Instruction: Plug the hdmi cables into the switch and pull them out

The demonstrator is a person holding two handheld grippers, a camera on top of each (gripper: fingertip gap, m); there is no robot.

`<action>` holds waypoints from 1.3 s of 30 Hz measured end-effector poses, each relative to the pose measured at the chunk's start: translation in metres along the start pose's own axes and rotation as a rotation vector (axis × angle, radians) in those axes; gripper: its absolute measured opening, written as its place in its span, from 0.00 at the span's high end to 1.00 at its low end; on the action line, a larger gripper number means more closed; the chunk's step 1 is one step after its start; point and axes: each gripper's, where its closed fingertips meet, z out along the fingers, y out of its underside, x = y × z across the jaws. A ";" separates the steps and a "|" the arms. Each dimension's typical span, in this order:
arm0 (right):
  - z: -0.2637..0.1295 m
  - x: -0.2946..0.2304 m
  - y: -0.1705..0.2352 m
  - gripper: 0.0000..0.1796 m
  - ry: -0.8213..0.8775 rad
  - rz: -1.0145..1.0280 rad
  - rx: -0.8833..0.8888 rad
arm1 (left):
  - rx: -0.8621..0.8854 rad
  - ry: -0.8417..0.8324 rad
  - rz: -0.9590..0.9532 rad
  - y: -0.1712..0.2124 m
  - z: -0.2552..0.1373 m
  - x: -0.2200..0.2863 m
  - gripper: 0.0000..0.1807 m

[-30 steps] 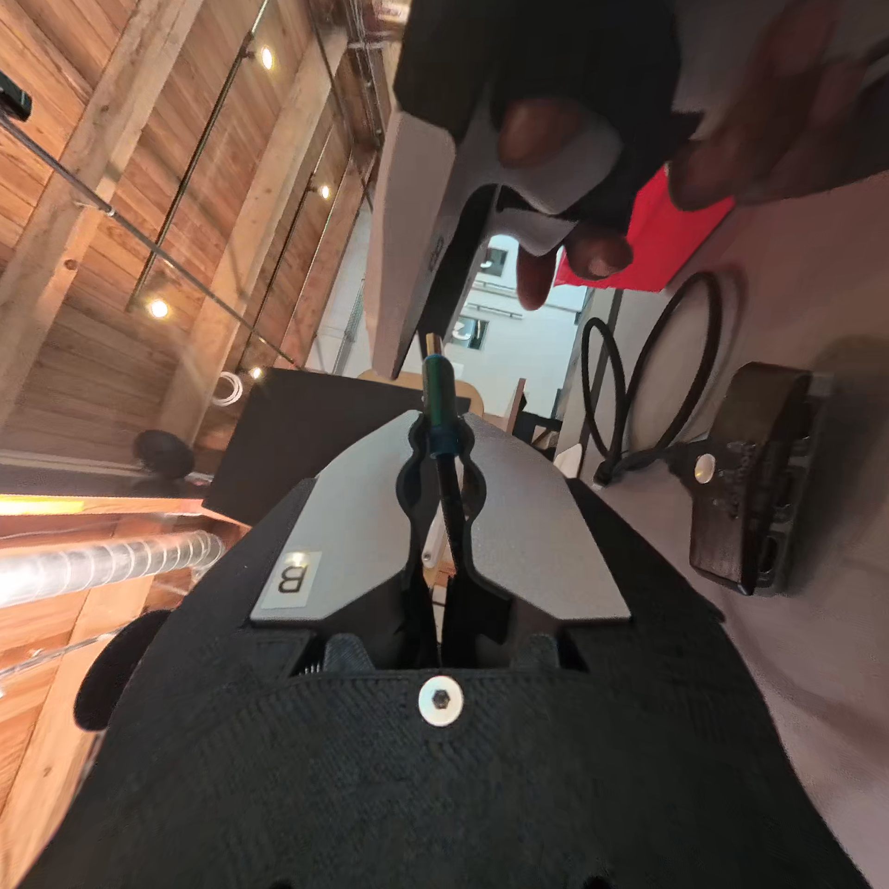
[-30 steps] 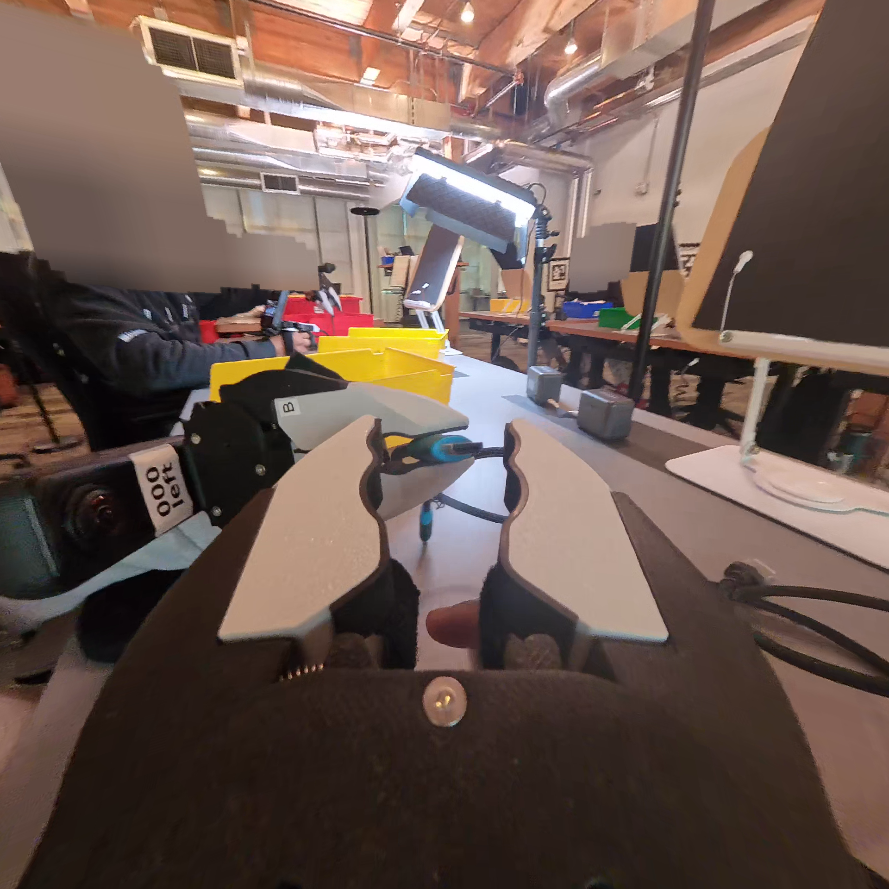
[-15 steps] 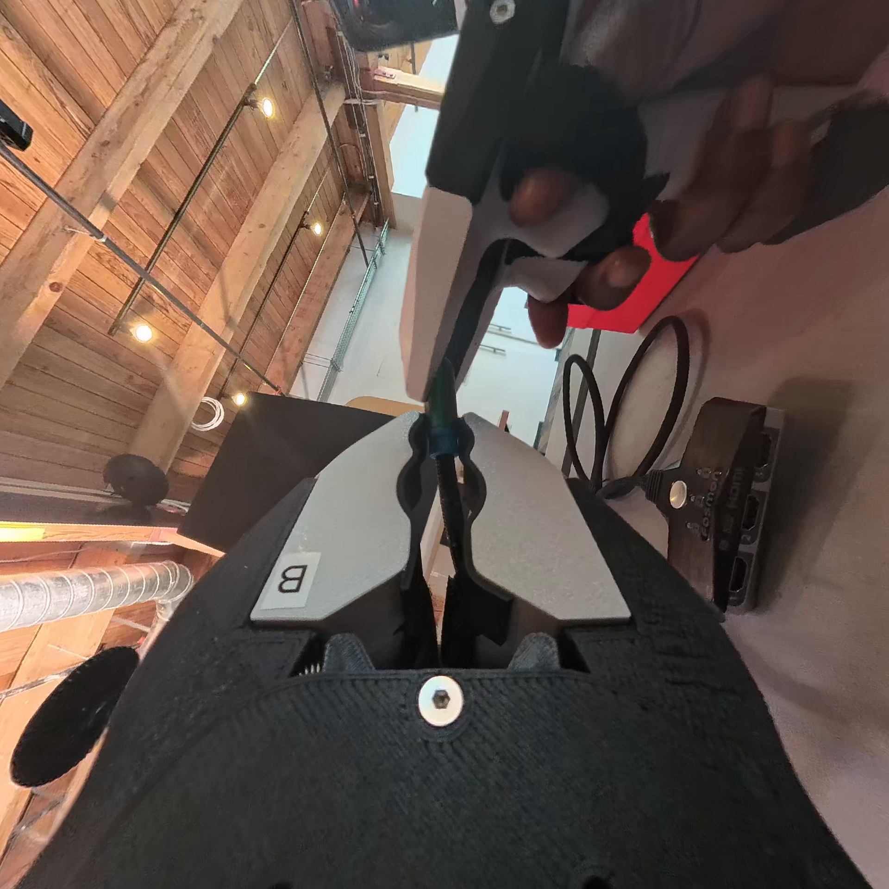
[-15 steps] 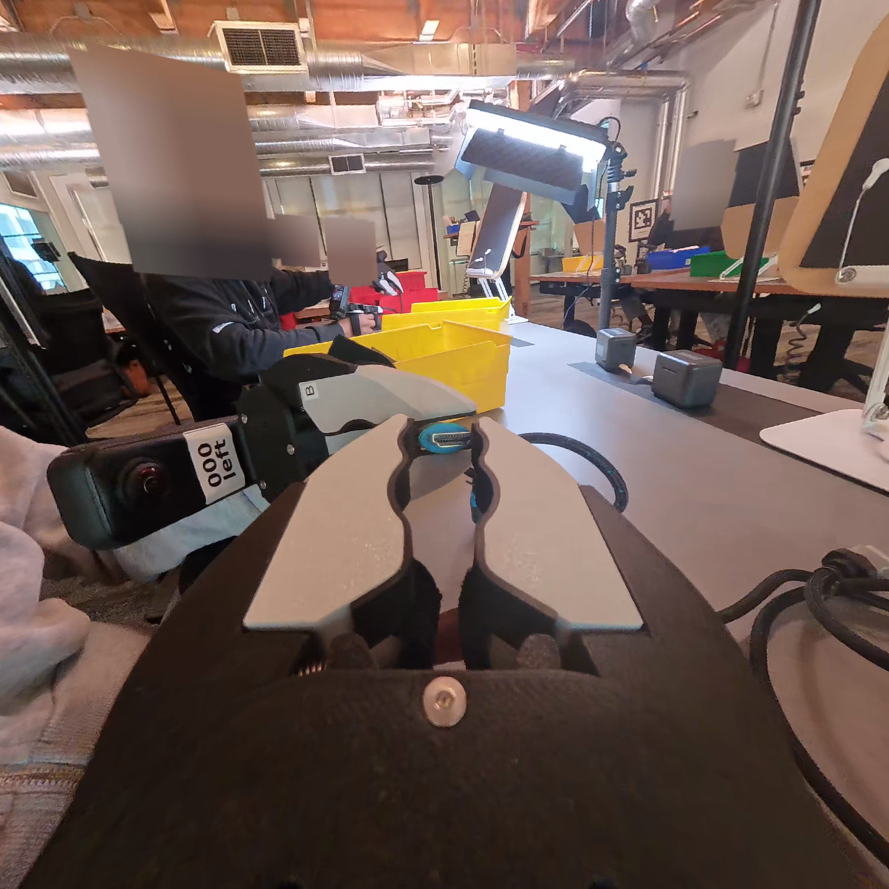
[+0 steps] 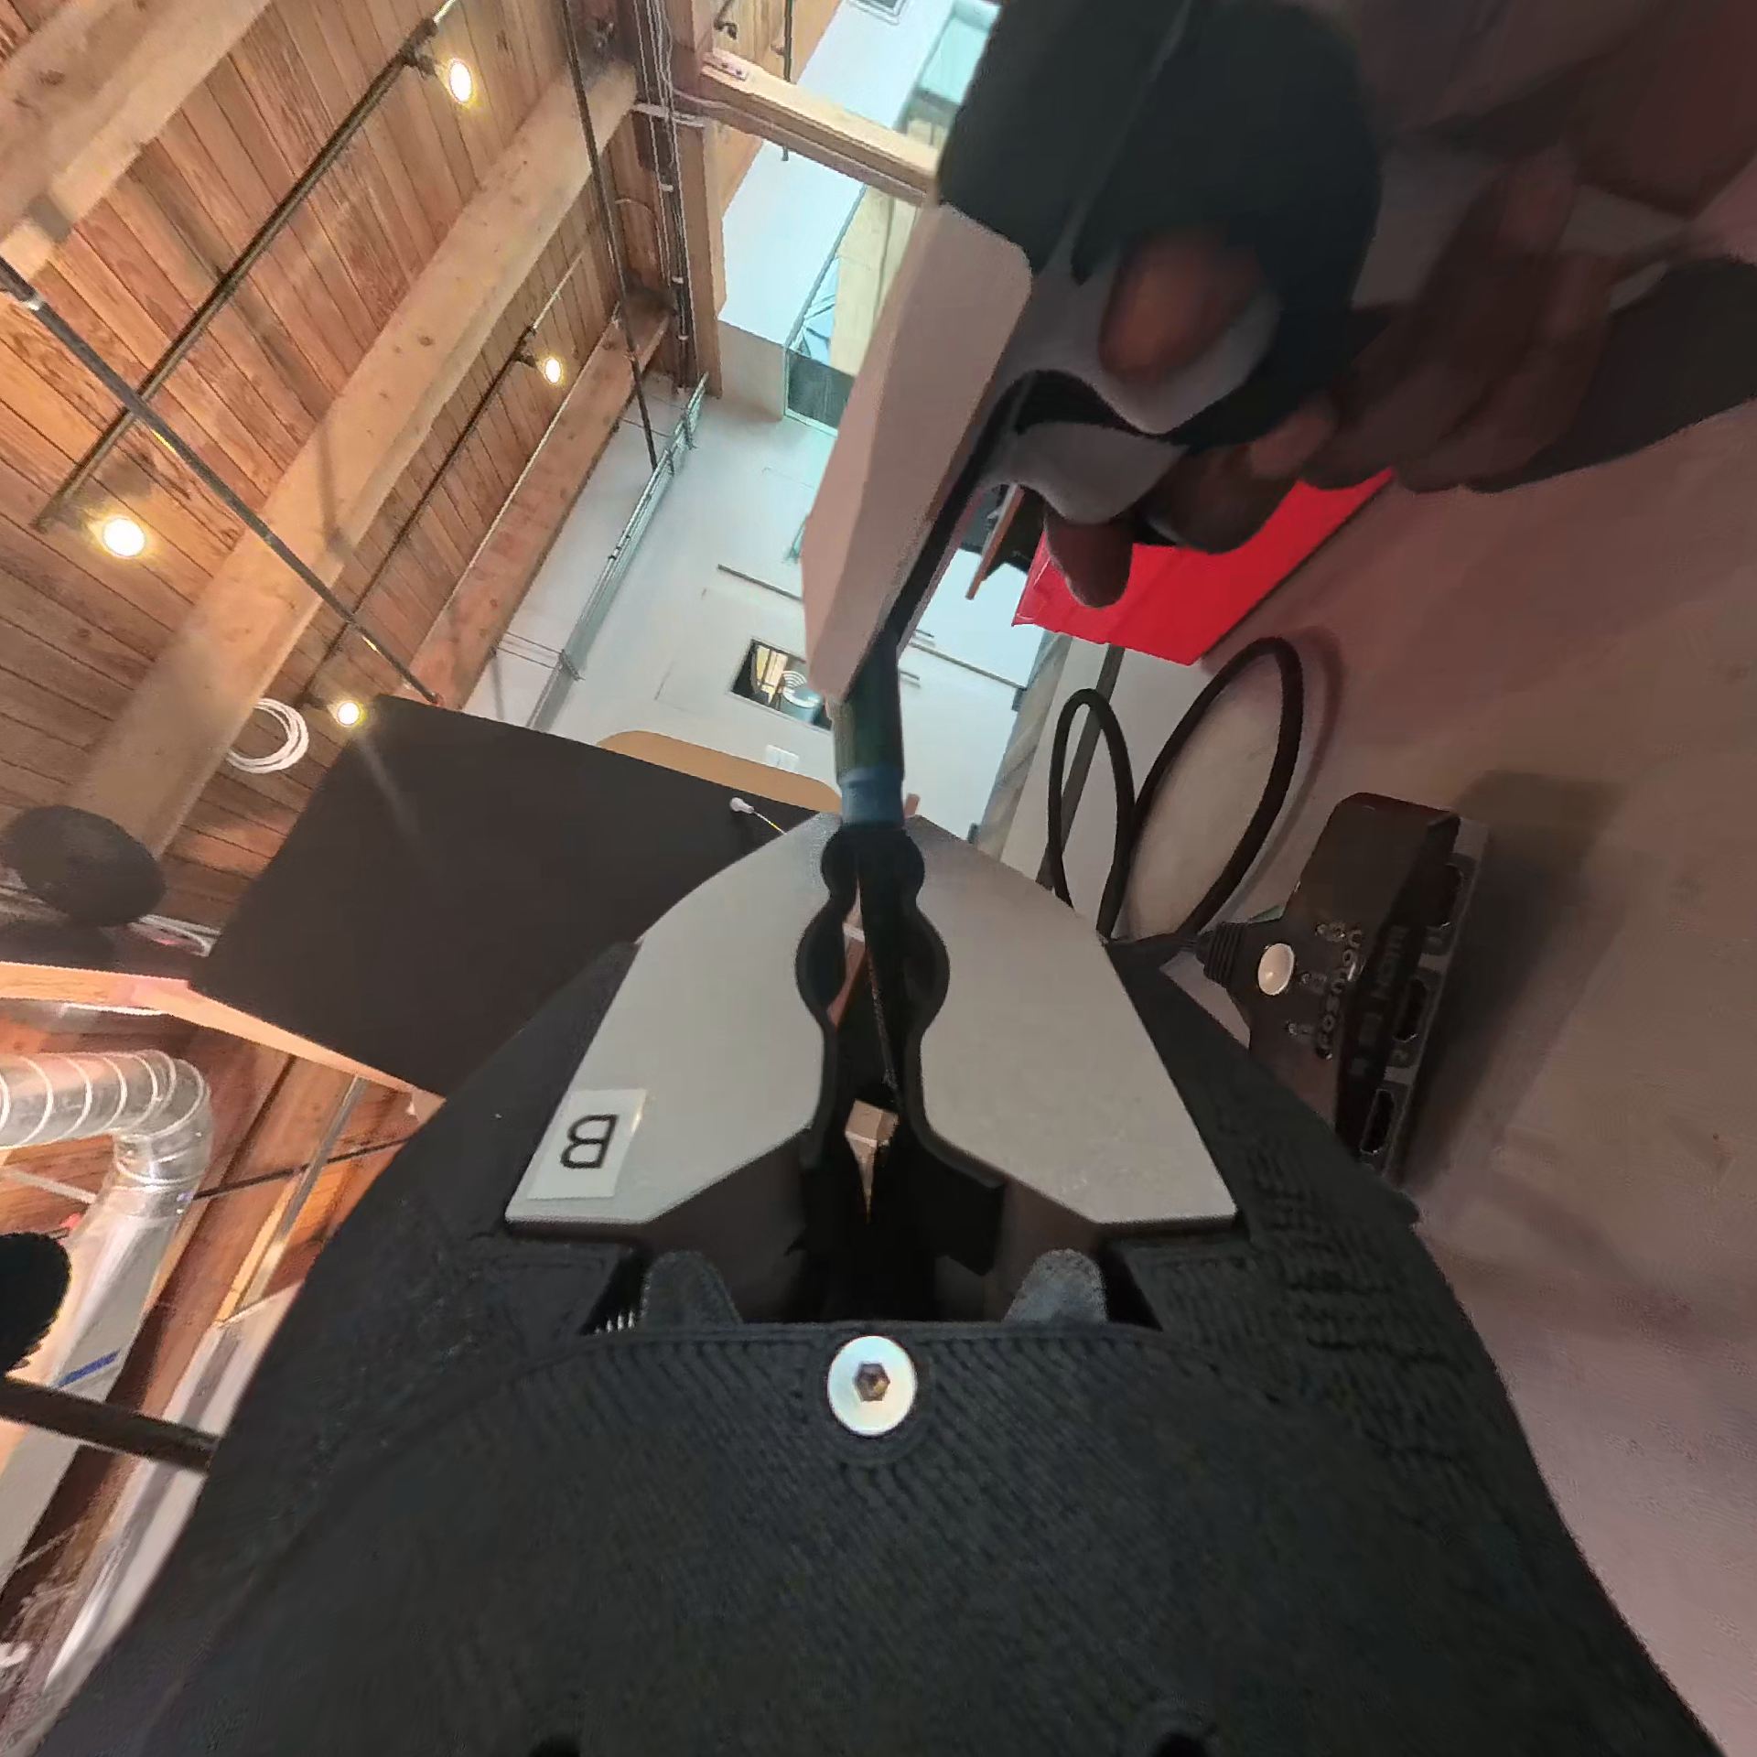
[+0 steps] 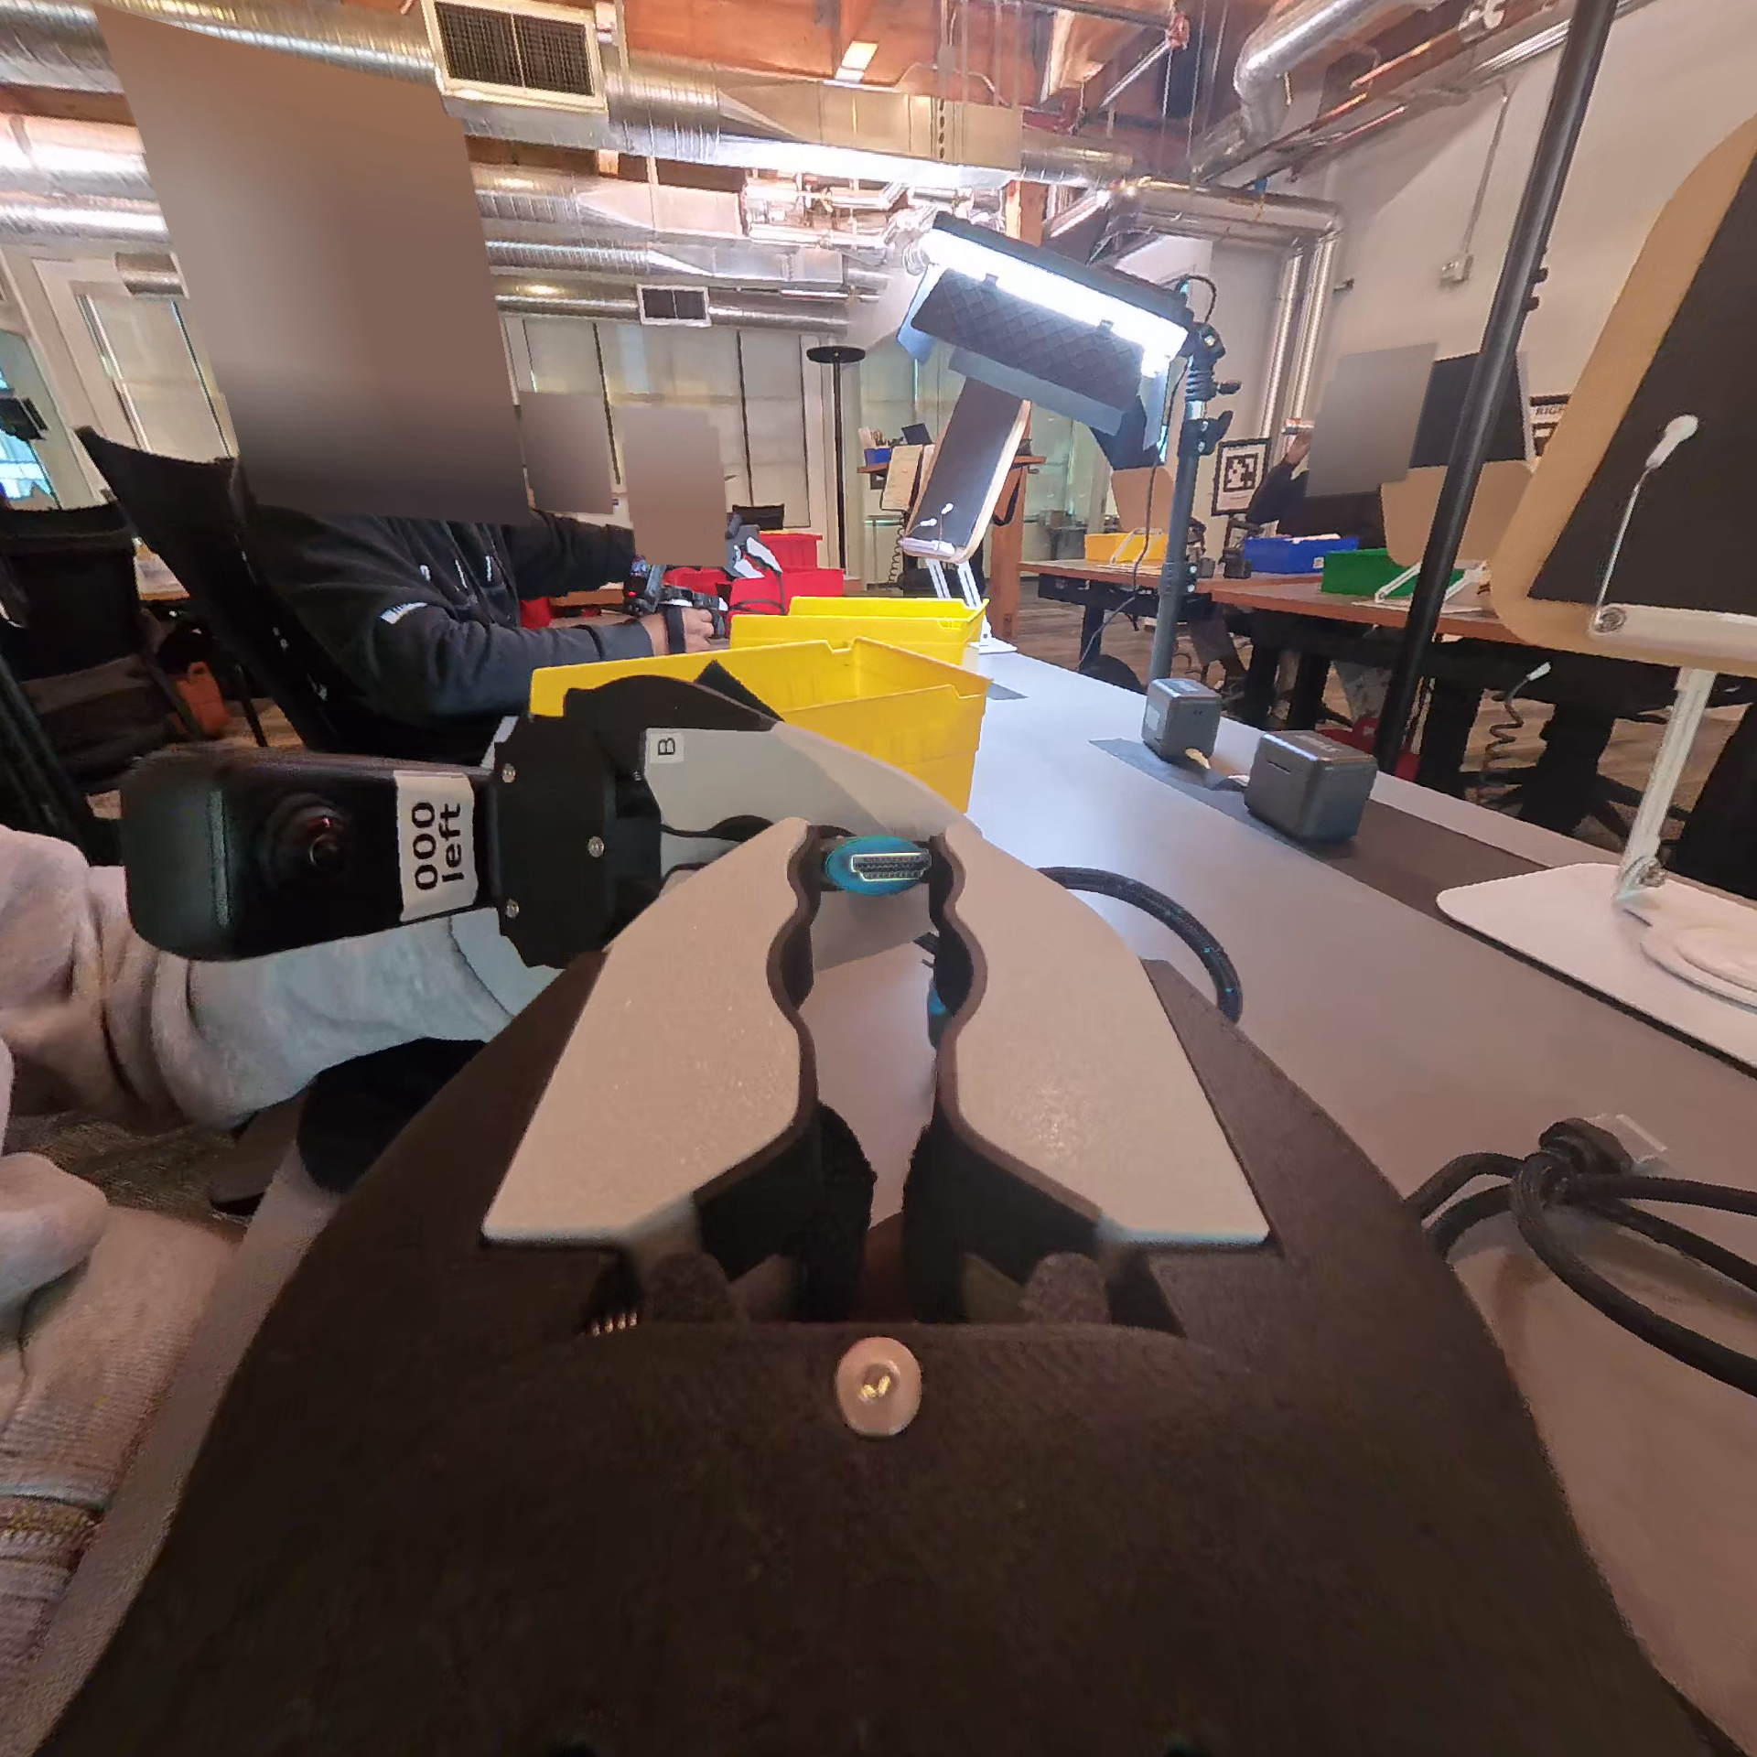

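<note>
HDMI cable [image 5: 879,913] is pinched in left hand-held gripper [image 5: 873,856] just behind the blue plug [image 6: 879,863]. Right hand-held gripper [image 6: 875,860] is closed narrow on that plug's body, connector facing its cam. Both held up off the surface [image 6: 1283,998]. Switch [image 5: 1379,989] lies on the surface w/ front ports empty, one lead in its end. Step looks like handover/regrip before plugging. Next: left lets go, right lines plug up w/ a port, pushes straight in.

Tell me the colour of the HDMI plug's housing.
Blue HDMI plug; clearest in the right wrist view.
</note>
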 end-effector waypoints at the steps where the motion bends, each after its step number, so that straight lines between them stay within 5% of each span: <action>1: 0.000 0.000 0.000 0.88 0.002 -0.007 -0.005 | 0.001 0.005 -0.007 0.000 0.000 0.000 0.97; 7: 0.003 -0.008 0.014 0.81 -0.093 0.080 -0.096 | 0.043 0.116 0.037 0.000 -0.006 0.012 0.99; 10: 0.004 -0.016 0.020 0.89 -0.134 0.068 -0.144 | 0.043 0.145 0.058 0.001 -0.007 0.016 1.00; 39: 0.004 -0.013 0.039 0.86 -0.072 -0.120 -0.283 | -0.026 0.154 0.277 0.012 -0.009 0.023 1.00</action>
